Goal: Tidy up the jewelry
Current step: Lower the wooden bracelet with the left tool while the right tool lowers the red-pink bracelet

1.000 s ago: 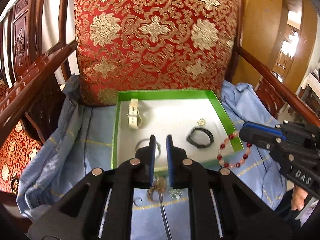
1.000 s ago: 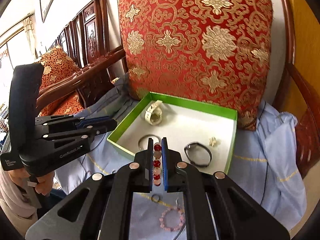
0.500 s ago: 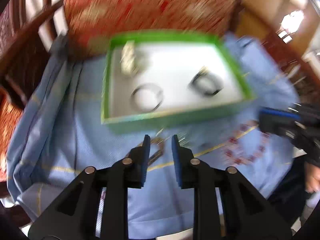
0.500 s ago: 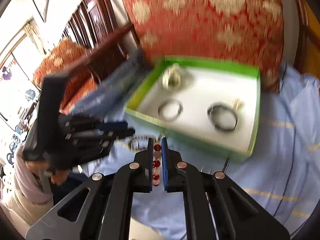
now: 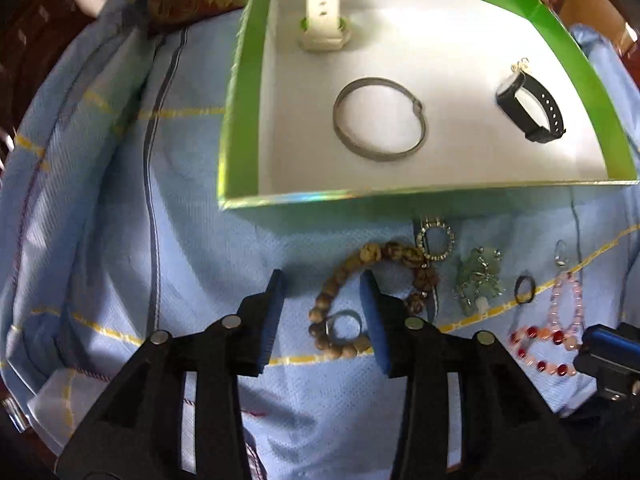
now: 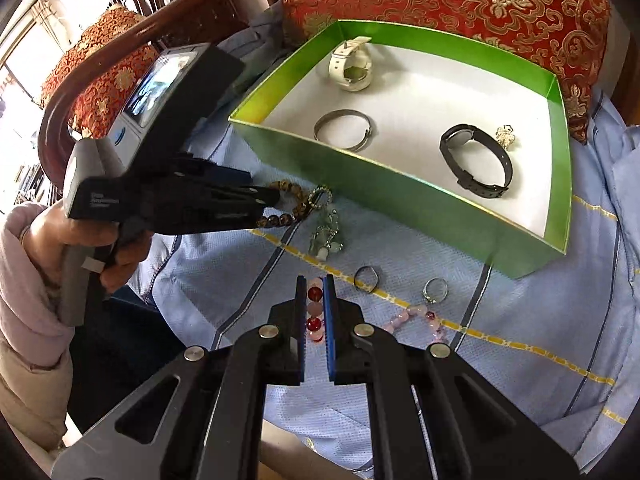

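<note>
Left gripper drops over the brown bracelet on the cloth, jaws opening, its left arc and a ring between them. Right gripper pinches the red bracelet, box just ahead.

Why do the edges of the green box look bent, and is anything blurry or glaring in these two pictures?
Left wrist view: the wide lens bows the green box; its near rim shows a rainbow sheen, and the left cloth is slightly smeared. Right wrist view: sharper, the box less bent, the window at far left washed out white.
</note>
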Available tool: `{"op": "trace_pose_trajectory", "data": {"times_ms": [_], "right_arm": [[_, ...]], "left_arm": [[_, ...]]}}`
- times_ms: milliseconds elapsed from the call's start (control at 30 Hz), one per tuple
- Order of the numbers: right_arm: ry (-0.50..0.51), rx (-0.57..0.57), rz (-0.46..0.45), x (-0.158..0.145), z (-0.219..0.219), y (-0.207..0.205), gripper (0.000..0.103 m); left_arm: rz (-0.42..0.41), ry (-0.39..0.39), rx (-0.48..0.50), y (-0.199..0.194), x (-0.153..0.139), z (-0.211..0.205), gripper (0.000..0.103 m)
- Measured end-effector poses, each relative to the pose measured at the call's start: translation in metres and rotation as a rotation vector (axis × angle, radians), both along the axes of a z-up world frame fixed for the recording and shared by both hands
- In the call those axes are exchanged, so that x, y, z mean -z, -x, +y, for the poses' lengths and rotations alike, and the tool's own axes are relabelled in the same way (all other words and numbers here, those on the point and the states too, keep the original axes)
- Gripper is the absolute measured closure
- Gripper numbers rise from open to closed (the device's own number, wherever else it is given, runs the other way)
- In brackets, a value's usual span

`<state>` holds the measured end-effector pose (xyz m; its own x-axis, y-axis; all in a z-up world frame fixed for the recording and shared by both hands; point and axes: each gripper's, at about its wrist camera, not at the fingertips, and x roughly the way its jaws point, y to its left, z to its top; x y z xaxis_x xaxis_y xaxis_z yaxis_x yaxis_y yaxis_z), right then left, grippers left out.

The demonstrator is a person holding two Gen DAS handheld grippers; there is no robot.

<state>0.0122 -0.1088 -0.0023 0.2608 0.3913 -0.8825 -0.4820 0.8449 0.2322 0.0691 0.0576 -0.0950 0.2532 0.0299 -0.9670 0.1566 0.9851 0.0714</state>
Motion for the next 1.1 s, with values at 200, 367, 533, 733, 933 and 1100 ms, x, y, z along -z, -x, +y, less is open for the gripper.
{"op": "trace_pose_trajectory", "data": {"times_ms": [200, 367, 533, 733, 933, 1100], "right_arm": [[0.026, 0.023, 0.01, 0.001, -0.003, -0.005, 0.095], [0.012, 0.032, -0.019, -0.012, -0.005, -0.005, 0.095], [-0.078, 0.049, -0.106, -0.045, -0.011, -0.003, 0.095], [-0.244, 0.104, -0.264, -0.095, -0.023, -0.017, 0.095], [-0.199, 0.137, -0.25, -0.07, -0.015, -0.071, 0.095], [-0.008, 0.147, -0.202, -0.009, 0.003, -0.096, 0.093]], "left_arm": [[-0.001, 0.001, 0.05, 0.012, -0.003, -0.017, 0.095], [-0.103, 0.079, 0.09, 0.037, -0.04, -0.028, 0.095], [-0.304, 0.215, 0.146, 0.069, -0.106, -0.03, 0.095], [-0.478, 0.305, 0.134, 0.047, -0.168, -0.028, 0.095], [-0.441, 0.21, 0.058, -0.007, -0.147, -0.027, 0.095], [-0.34, 0.198, 0.032, -0.035, -0.1, -0.018, 0.094]]}}
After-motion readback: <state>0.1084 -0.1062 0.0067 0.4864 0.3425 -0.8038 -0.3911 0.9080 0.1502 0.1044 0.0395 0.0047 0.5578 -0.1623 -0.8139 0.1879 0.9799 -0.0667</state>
